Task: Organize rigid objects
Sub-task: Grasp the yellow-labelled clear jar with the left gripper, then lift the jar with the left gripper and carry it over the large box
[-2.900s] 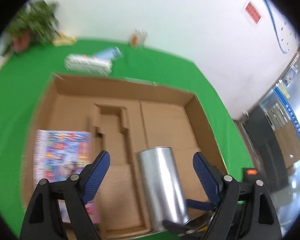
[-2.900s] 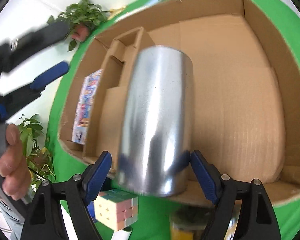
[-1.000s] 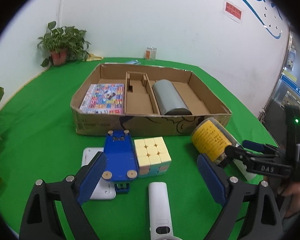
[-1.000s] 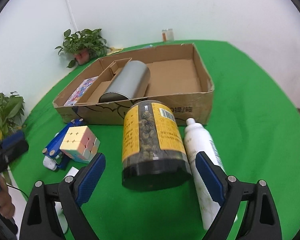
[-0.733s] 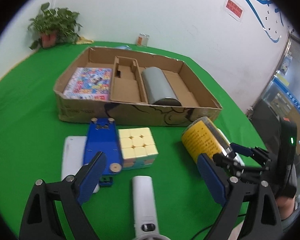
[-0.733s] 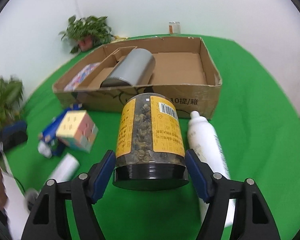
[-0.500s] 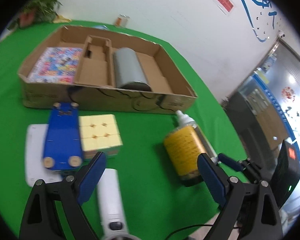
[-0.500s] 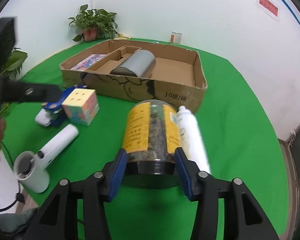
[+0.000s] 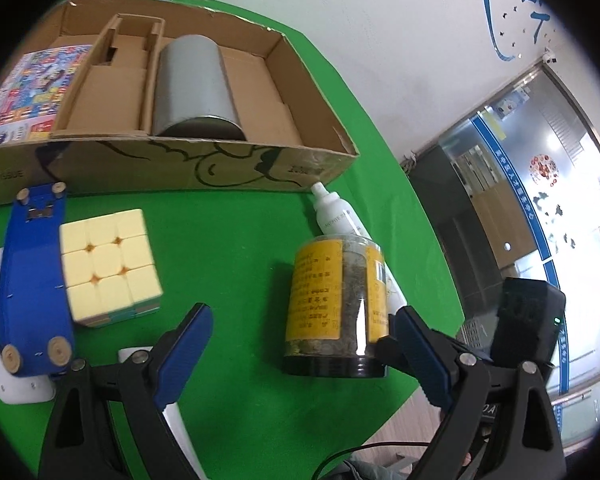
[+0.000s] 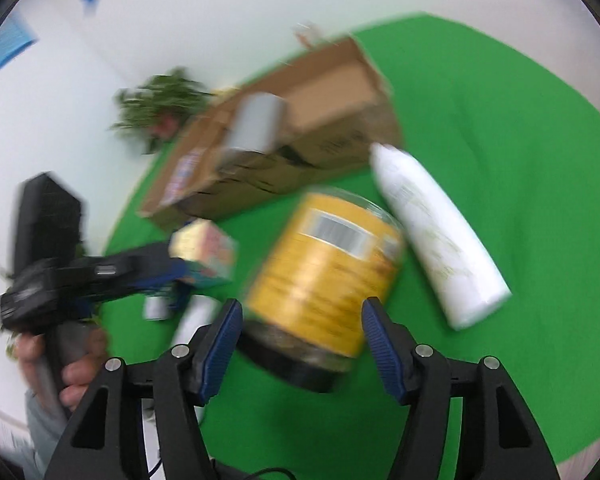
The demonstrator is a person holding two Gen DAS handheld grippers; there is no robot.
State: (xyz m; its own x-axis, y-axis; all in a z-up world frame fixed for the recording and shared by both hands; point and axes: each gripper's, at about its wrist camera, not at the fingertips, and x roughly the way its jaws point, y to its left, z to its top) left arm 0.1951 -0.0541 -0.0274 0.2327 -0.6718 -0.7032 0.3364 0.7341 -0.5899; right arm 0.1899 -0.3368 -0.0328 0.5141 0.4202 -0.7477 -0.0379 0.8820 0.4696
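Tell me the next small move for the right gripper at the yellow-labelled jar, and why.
Probably close the right gripper on the jar. Its jaws have just been opening and stand either side of the jar without clearly pressing it. The jar rests lid-down on the green table, outside the cardboard box. The view is blurred, so contact is uncertain.

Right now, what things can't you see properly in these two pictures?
- Right wrist view: all smeared by motion, so the yellow jar's label cannot be read, nor whether the right tongs touch it.
- Left wrist view: the white handheld device is mostly hidden behind the left tongs.
- Left wrist view: the white bottle's lower half is hidden behind the jar.
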